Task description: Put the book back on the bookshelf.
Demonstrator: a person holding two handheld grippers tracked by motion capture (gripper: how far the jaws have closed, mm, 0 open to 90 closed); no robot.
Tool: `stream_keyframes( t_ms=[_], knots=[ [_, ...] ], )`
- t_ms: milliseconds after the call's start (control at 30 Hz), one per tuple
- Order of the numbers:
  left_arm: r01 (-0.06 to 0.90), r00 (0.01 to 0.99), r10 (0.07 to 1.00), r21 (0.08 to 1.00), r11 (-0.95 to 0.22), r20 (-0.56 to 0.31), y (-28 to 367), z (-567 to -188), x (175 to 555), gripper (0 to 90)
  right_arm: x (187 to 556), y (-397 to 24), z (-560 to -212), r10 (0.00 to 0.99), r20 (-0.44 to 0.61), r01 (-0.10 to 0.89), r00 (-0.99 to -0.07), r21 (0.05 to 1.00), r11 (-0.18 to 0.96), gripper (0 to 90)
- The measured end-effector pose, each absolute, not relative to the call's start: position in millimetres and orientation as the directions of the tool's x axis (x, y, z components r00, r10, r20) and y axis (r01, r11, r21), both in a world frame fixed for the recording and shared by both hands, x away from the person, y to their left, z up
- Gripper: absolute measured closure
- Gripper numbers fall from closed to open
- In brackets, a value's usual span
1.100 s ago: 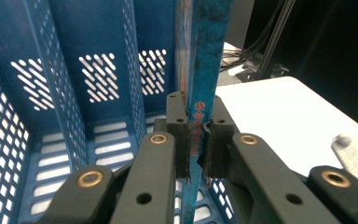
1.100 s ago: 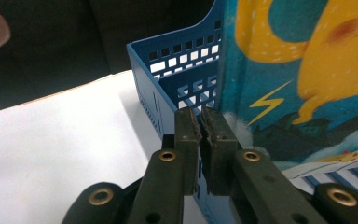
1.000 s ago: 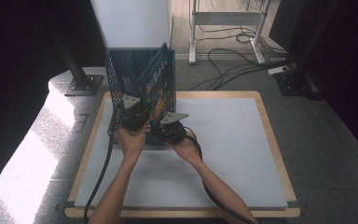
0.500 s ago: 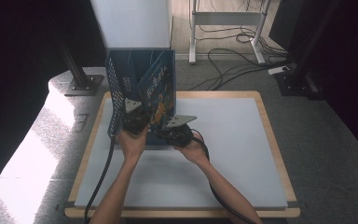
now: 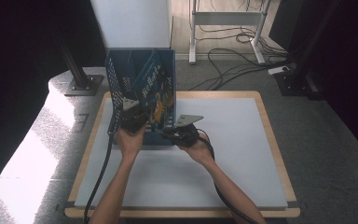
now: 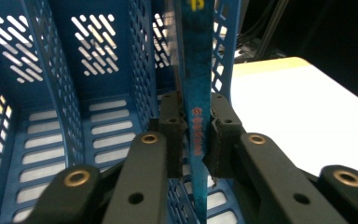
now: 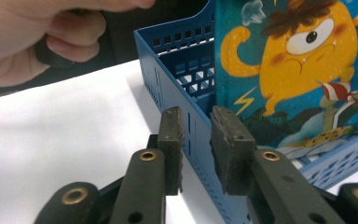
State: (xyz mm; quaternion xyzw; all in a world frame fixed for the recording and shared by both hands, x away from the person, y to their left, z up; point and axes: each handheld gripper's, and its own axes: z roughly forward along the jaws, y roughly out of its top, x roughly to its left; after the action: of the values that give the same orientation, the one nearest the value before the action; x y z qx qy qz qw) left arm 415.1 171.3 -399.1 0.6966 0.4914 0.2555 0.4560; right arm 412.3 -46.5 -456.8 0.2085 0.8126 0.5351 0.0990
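A white tabletop (image 5: pixel 233 140) with a pale wooden rim stood on a grey speckled floor (image 5: pixel 326 140). A blue perforated rack (image 5: pixel 116 88) sat directly on it, near the far left corner, its open side facing the person. A book (image 5: pixel 156 95) stood inside the rack, tilted. Cables (image 5: pixel 228 56) lay on the floor beyond the tabletop.

One blue file rack (image 5: pixel 121 84), one picture book (image 5: pixel 156 95), two grippers and one white board (image 5: pixel 242 135).
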Motion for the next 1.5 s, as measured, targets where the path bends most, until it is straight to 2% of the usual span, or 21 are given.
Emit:
stream_keyframes(
  t_ms=[33, 67, 233, 300, 367, 400, 533, 633, 833, 1133, 1367, 1500],
  knots=[
    [0.448, 0.385, 0.919, 0.888, -0.102, -0.088, 172, -398, 414, 74.4, 412, -48, -457, 0.445, 0.060, 0.232, -0.894, 0.910, 0.344, 70.5],
    [0.439, 0.382, 0.920, 0.893, -0.098, -0.087, 173, -396, 413, 67.4, 412, -49, -458, 0.446, 0.055, 0.229, -0.893, 0.909, 0.347, 67.4],
    [0.427, 0.394, 0.915, 0.899, -0.100, -0.086, 180, -389, 406, 46.5, 411, -52, -458, 0.446, 0.049, 0.229, -0.894, 0.905, 0.360, 59.9],
    [0.437, 0.415, 0.905, 0.892, -0.110, -0.091, 183, -386, 402, 38.3, 409, -54, -457, 0.448, 0.044, 0.227, -0.893, 0.904, 0.363, 51.8],
    [0.439, 0.427, 0.899, 0.891, -0.117, -0.092, 184, -385, 399, 35.5, 408, -55, -457, 0.449, 0.045, 0.230, -0.893, 0.902, 0.367, 48.9],
    [0.442, 0.447, 0.889, 0.888, -0.125, -0.098, 185, -383, 396, 30.4, 407, -57, -457, 0.447, 0.046, 0.233, -0.893, 0.898, 0.373, 42.9],
    [0.434, 0.473, 0.876, 0.891, -0.135, -0.098, 187, -382, 389, 24.3, 408, -61, -460, 0.444, 0.040, 0.241, -0.895, 0.881, 0.407, 35.9],
    [0.438, 0.505, 0.859, 0.882, -0.174, -0.081, 187, -382, 383, 16.1, 408, -64, -461, 0.456, 0.032, 0.246, -0.889, 0.874, 0.419, 32.3],
    [0.427, 0.550, 0.831, 0.882, -0.199, -0.079, 190, -385, 370, 12.2, 404, -77, -463, 0.489, 0.015, 0.255, -0.872, 0.867, 0.427, 22.8],
    [0.400, 0.584, 0.811, 0.885, -0.238, -0.045, 189, -388, 356, 5.7, 399, -95, -460, 0.501, 0.029, 0.269, -0.865, 0.869, 0.415, 14.4],
    [0.386, 0.609, 0.793, 0.883, -0.268, -0.026, 188, -395, 348, 0.1, 392, -108, -458, 0.511, 0.012, 0.267, -0.860, 0.863, 0.428, 12.0],
    [0.391, 0.624, 0.780, 0.878, -0.276, -0.033, 189, -400, 346, 0.0, 388, -115, -458, 0.524, 0.000, 0.271, -0.852, 0.855, 0.442, 5.2]
  ],
)
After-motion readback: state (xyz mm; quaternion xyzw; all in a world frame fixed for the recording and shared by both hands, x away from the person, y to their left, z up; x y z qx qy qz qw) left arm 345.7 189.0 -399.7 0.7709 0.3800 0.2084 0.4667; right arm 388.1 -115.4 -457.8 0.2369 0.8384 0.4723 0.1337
